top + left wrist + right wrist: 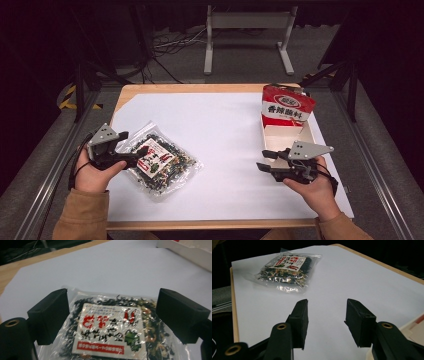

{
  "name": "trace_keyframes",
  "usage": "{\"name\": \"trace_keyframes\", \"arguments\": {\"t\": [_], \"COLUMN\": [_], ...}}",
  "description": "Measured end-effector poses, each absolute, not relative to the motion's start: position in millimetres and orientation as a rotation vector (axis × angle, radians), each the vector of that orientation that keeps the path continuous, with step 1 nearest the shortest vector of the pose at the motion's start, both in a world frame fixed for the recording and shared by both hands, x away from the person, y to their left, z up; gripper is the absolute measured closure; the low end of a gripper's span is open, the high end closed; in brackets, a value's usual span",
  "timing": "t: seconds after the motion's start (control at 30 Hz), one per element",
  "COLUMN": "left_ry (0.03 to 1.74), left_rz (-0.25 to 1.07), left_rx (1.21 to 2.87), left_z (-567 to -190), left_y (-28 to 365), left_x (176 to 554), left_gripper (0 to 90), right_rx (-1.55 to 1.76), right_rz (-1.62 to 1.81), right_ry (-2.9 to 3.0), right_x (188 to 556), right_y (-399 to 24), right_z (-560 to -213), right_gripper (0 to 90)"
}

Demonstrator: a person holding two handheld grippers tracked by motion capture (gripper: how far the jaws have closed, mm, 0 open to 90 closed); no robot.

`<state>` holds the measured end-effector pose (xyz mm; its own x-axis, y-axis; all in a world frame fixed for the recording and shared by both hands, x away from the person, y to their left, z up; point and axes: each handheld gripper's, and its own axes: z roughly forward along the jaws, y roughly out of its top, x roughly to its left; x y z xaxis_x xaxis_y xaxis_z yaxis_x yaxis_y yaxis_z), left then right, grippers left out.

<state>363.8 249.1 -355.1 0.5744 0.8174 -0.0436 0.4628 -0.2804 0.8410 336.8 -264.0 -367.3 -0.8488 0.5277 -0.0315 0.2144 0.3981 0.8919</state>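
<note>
This was a lab or recording studio, not a home. The wooden table (131, 90) was covered by a plain white sheet (220, 135) and framed by aluminium rails (47, 180) along both sides. Black curtains (30, 50) shut off the dark surroundings. Loose cables (170, 42) lay on the grey carpet (240, 75) behind the table, near the white legs of another stand (247, 22). Yellow-and-black hazard tape (67, 97) marked the floor at the left. A person sat at the table with an instrumented handheld gripper in each hand.
</note>
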Motion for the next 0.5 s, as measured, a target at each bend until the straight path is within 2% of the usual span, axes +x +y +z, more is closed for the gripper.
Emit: {"name": "trace_keyframes", "arguments": {"t": [0.33, 0.5], "left_ry": [1.183, 1.243], "left_rz": [0.566, 0.564], "left_rx": [1.88, 1.841], "left_z": [-367, -375], "left_y": [273, 286], "left_x": [368, 371], "left_gripper": [16.8, 24.4], "right_rx": [0.57, 0.513], "right_rz": [1.378, 1.37], "right_ry": [2.416, 2.436], "right_x": [337, 337], "right_y": [-248, -242], "right_z": [-380, -384], "right_gripper": [56.1, 59.6]}}
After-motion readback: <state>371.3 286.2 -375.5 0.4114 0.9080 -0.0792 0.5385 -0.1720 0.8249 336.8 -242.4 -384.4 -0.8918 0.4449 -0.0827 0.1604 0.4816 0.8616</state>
